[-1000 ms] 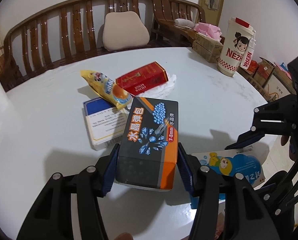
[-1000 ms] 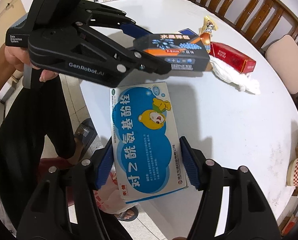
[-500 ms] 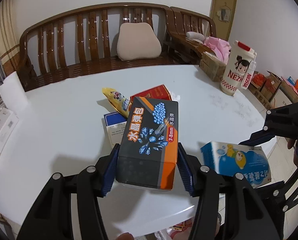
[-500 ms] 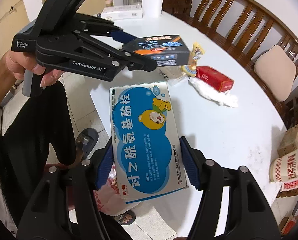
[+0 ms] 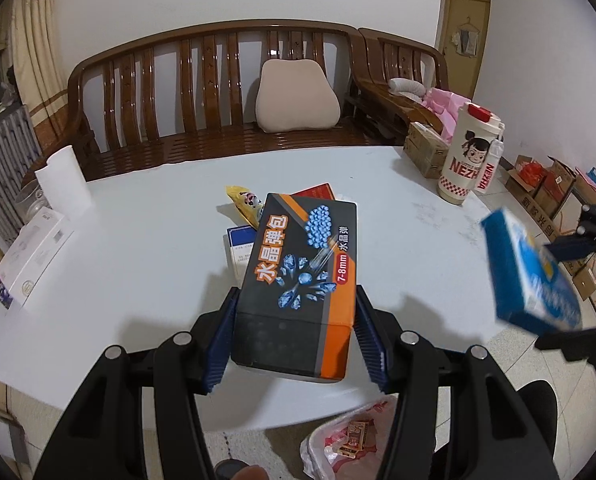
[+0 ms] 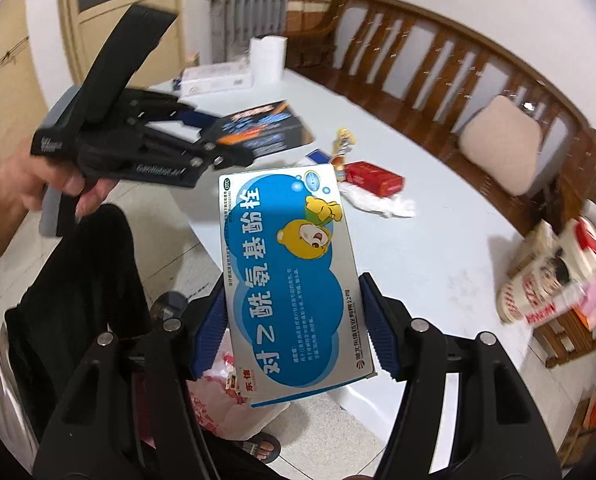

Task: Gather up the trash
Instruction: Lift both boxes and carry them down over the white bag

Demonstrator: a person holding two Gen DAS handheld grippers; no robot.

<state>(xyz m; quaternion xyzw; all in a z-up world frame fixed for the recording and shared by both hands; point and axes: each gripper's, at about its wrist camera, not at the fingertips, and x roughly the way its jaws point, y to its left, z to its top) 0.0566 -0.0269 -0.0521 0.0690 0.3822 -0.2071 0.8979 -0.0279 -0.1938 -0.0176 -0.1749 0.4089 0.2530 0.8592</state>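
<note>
Left gripper [image 5: 294, 334] clamped on black-and-orange box [image 5: 300, 284], blue pads pressed to both long sides, box held above white table [image 5: 138, 248]. Right gripper [image 6: 294, 334] gripping blue medicine box [image 6: 288, 276] likewise, out past table edge. Only left view: yellow snack packet [image 5: 244, 203] and blue-white carton [image 5: 240, 248] behind held box, tall cartoon cup [image 5: 468, 158] upright. Only right view: hand [image 6: 38, 184] on left tool, crumpled tissue [image 6: 378, 202] touching red box [image 6: 372, 177]. Pink trash bag [image 6: 222, 404] on floor below.

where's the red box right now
In the right wrist view the red box lies on the white table, centre-right, beside the crumpled tissue and the yellow wrapper.
</note>
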